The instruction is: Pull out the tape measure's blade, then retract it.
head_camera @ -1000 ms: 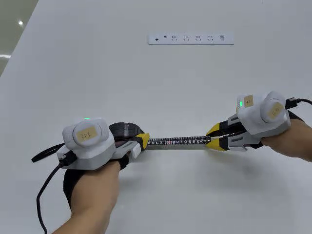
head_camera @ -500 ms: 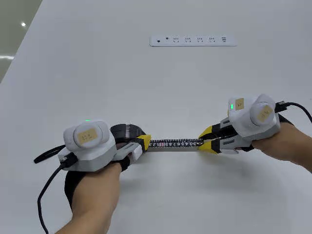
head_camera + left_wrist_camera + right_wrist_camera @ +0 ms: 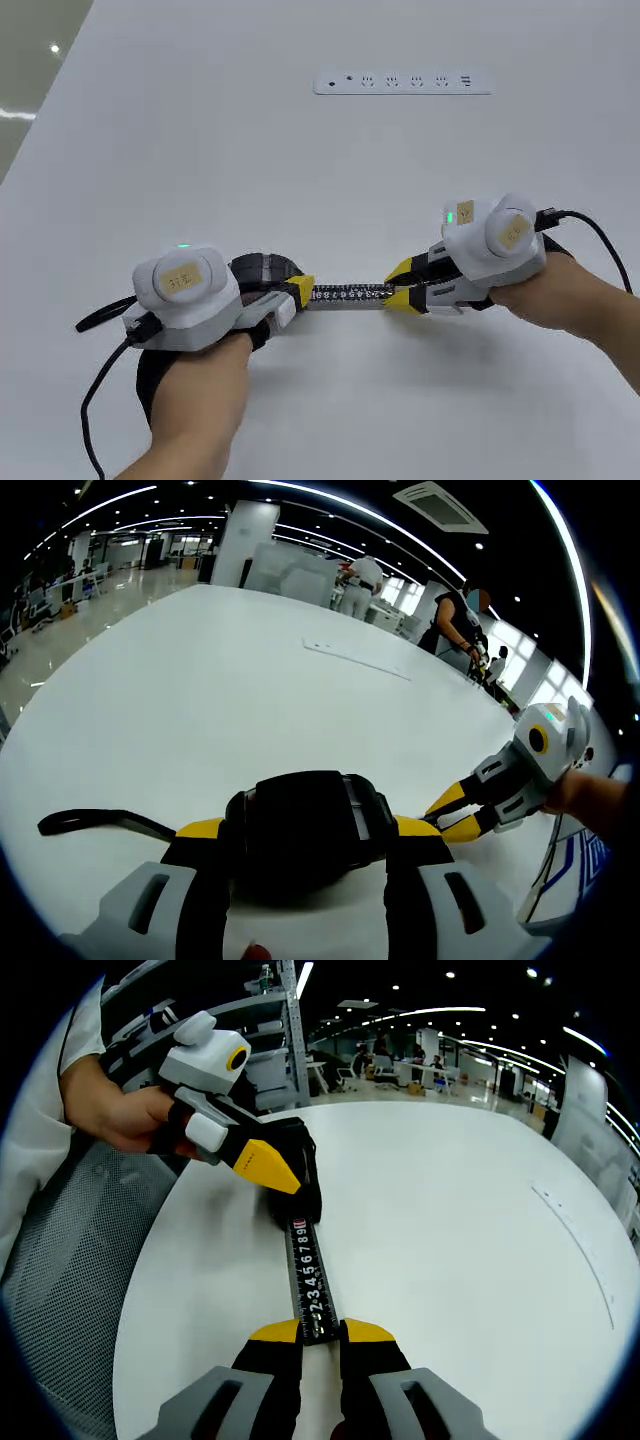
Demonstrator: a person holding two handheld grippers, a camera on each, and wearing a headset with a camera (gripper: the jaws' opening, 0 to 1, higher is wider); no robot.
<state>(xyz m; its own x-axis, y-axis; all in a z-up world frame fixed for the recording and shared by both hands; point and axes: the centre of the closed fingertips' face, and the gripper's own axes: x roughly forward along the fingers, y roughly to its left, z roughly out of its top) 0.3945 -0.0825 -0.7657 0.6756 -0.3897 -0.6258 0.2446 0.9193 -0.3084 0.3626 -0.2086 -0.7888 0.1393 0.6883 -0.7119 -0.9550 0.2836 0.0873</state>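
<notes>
Head view: left gripper (image 3: 297,292) is clamped on the case (image 3: 262,270). Right gripper (image 3: 402,285) is closed on the blade (image 3: 348,293) tip, and a short length spans between them. Left gripper view: case is gripped between the jaws. Right gripper view: blade end is pinched between the jaws, case straight ahead.
</notes>
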